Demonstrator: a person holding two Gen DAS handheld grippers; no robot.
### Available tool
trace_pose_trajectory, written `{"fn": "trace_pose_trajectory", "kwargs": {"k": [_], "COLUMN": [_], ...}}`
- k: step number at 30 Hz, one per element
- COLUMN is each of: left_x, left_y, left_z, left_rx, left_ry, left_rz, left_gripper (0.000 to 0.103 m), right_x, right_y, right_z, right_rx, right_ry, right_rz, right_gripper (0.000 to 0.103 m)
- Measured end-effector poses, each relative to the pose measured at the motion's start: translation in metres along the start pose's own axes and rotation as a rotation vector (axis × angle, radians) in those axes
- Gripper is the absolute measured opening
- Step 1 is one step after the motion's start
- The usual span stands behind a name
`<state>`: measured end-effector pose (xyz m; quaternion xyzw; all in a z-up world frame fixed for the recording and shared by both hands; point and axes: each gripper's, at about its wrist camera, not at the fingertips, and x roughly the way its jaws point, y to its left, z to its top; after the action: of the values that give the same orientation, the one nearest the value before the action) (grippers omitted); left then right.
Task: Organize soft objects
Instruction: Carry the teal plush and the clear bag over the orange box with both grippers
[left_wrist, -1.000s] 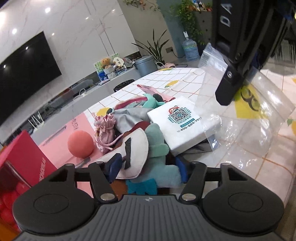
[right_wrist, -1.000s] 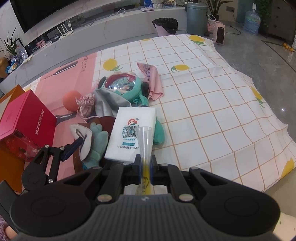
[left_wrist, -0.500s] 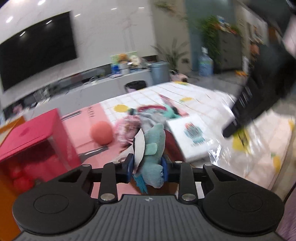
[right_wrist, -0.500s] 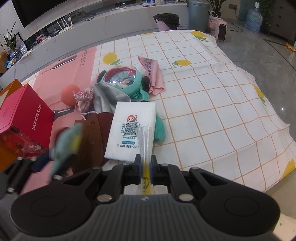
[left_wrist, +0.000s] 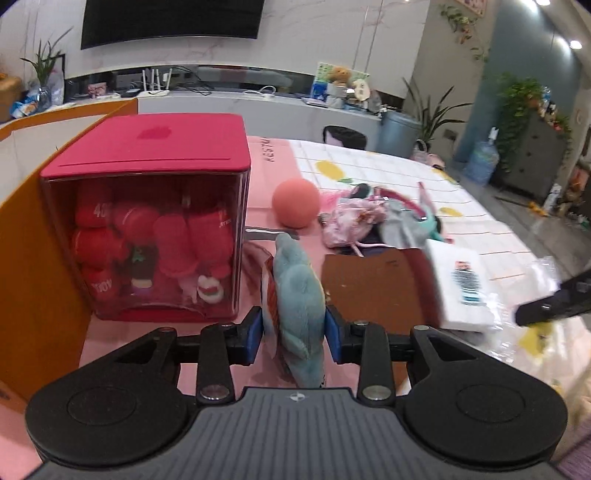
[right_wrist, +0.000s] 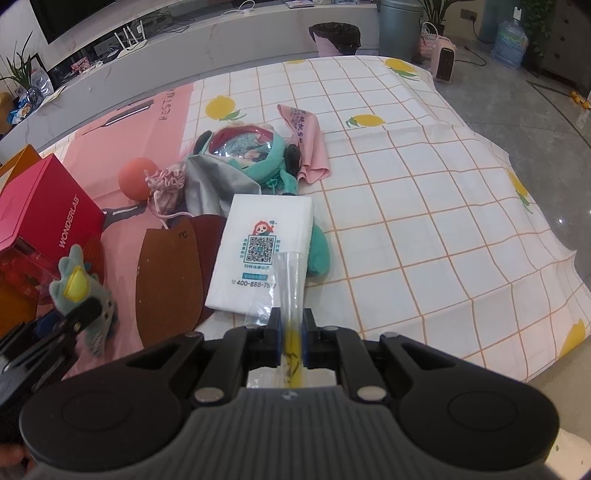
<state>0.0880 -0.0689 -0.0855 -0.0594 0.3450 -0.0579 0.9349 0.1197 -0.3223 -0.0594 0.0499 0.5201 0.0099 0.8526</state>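
Observation:
My left gripper (left_wrist: 293, 332) is shut on a teal plush toy (left_wrist: 297, 295) and holds it above the pink mat, in front of the red box. The toy also shows in the right wrist view (right_wrist: 79, 291). My right gripper (right_wrist: 291, 332) is shut on a clear plastic bag (right_wrist: 290, 288) with a yellow print, held edge-on above the white tissue pack (right_wrist: 262, 251). The bag shows at the right of the left wrist view (left_wrist: 539, 295). A pile of soft things lies mid-table: a pink drawstring pouch (right_wrist: 168, 184), a grey cloth (right_wrist: 214, 188) and a teal round plush bag (right_wrist: 247, 151).
A red box with a clear front (left_wrist: 147, 221) full of red plush stands at the left, against an orange box wall (left_wrist: 44, 266). A salmon ball (left_wrist: 295, 201), brown insoles (right_wrist: 170, 273) and a pink cloth (right_wrist: 306, 136) lie on the table. The checked cloth (right_wrist: 424, 221) stretches right.
My left gripper closed on the teal plush toy, lifted it off the pile and swung left toward the red box. The right gripper kept still, holding the bag.

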Motion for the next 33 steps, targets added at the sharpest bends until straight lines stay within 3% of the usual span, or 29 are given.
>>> {"fn": "trace_pose_trajectory", "kwargs": {"k": [6, 14, 18, 25, 33], "left_x": [0.005, -0.004, -0.009, -0.030, -0.072], "left_y": [-0.007, -0.011, -0.015, -0.022, -0.017], "left_z": [-0.006, -0.010, -0.005, 0.011, 0.043], "left_rx": [0.069, 0.118, 0.123, 0.113, 0.113], "left_ry": [-0.014, -0.054, -0.031, -0.031, -0.108], "left_rz": [0.064, 0.063, 0.080, 0.028, -0.048], "left_gripper": [0.039, 0.033, 0.033, 0.033, 0.033], "right_x": [0.003, 0.001, -0.001, -0.003, -0.025], "right_y": [0.001, 0.001, 0.002, 0.002, 0.013], "right_z": [0.000, 0.000, -0.001, 0.001, 0.005], "right_rx": [-0.006, -0.013, -0.021, -0.021, -0.035], "right_ry": [0.009, 0.006, 0.000, -0.019, -0.104], "right_rz": [-0.002, 0.002, 0.002, -0.022, -0.084], "right_gripper": [0.011, 0.011, 0.011, 0.011, 0.011]}}
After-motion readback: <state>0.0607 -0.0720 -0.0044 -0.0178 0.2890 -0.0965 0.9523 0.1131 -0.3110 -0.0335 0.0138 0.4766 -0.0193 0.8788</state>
